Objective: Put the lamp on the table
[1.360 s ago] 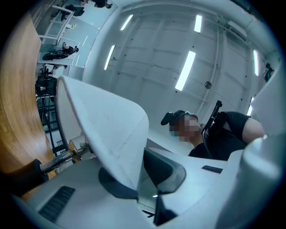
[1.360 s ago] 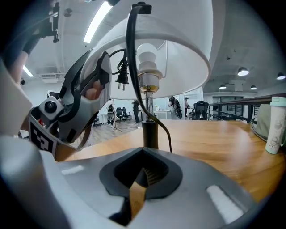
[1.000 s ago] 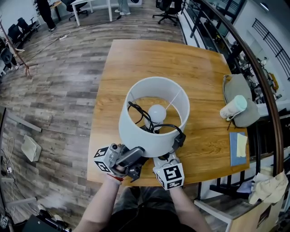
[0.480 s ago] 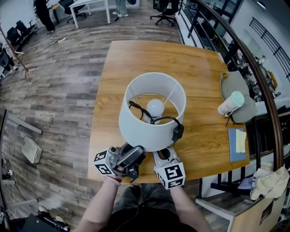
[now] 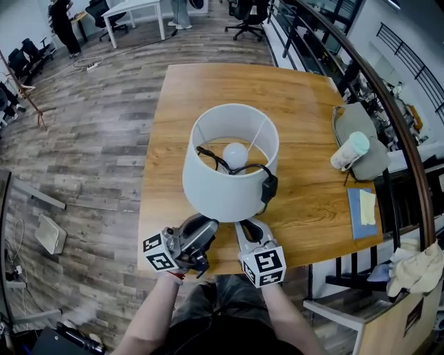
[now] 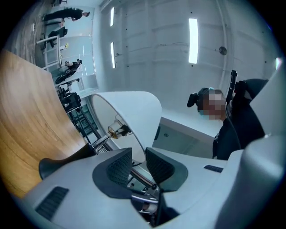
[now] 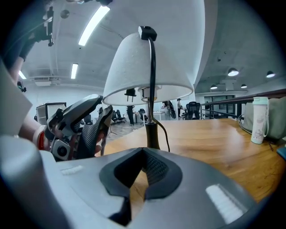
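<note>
Right gripper (image 7: 143, 154): jaws fully closed, tips meeting, nothing in them. It sits roughly level just above the table (image 5: 208, 83) at its 6 o'clock edge. The lamp's dark stem is dead ahead at 12 o'clock, with a clear gap to it.

Left gripper (image 6: 138, 154): narrow slit between the pads, nothing clamped. It's tilted nose-up toward the underside of the shade, with the tips just below the shade's rim. Can't tell if they touch.

Both forearms come in from 6 o'clock, left forearm (image 5: 149, 312) and right forearm (image 5: 284, 319), with the grippers side by side.

Lamp (image 5: 222, 184): upright over the table, just past the grippers, left gripper at its 7 o'clock and right at its 5 o'clock.
- The white shade hides the base.
- Bulb (image 5: 234, 154) shows through the open top.
- Black cord (image 5: 208, 156) loops inside the shade.
- Switch (image 5: 269, 187) hangs over the rim at 4 o'clock.

Table edge, 3 o'clock of the lamp: a bottle (image 5: 349, 151) lies against a grey bag (image 5: 357, 121). A blue notebook (image 5: 362, 211) sits at 4 o'clock.

Further out there's wood floor (image 5: 90, 139) at 9 o'clock and an office chair (image 5: 250, 10) at 12 o'clock.
</note>
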{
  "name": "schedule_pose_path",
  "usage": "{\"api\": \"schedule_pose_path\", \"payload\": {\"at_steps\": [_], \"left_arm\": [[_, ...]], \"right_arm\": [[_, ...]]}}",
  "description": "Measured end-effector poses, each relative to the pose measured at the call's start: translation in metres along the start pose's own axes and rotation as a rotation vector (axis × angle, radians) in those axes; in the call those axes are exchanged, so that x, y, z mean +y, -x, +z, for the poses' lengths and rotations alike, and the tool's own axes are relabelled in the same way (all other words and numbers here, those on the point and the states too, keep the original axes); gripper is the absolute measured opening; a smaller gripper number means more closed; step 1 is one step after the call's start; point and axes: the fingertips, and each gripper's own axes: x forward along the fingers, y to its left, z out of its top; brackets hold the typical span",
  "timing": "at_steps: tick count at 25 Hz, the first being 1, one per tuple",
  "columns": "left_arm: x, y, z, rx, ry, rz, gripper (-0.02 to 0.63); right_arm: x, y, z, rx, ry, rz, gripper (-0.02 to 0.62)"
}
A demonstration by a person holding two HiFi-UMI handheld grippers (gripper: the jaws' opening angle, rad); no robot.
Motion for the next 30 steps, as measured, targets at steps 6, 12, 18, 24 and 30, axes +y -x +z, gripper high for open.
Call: {"api": "schedule_pose_path", "payload": {"at_steps": [6,12,18,24,30], "left_arm": [[0.012,0.014,-0.012,0.040,-0.019,0.116,0.075],[0.022,0.029,-0.024,0.107,-0.070,0.243,0.006],[0.018,0.033,-0.030,0.199,-0.197,0.322,-0.003],[0.014,0.037,-0.023,0.257,-0.355,0.405,-0.003],[0.005,0.041,-0.017,0.278,-0.442,0.442,-0.003]], "right_arm": [[0.000,0.010,-0.007,0.015,-0.030,-0.039,0.006],[0.004,0.021,-0.004,-0.008,-0.042,-0.064,0.006],[0.012,0.032,0.005,-0.045,-0.026,-0.072,0.006],[0.013,0.048,0.018,-0.091,-0.004,-0.095,0.006],[0.015,0.063,0.024,-0.116,0.006,-0.124,0.006]]}}
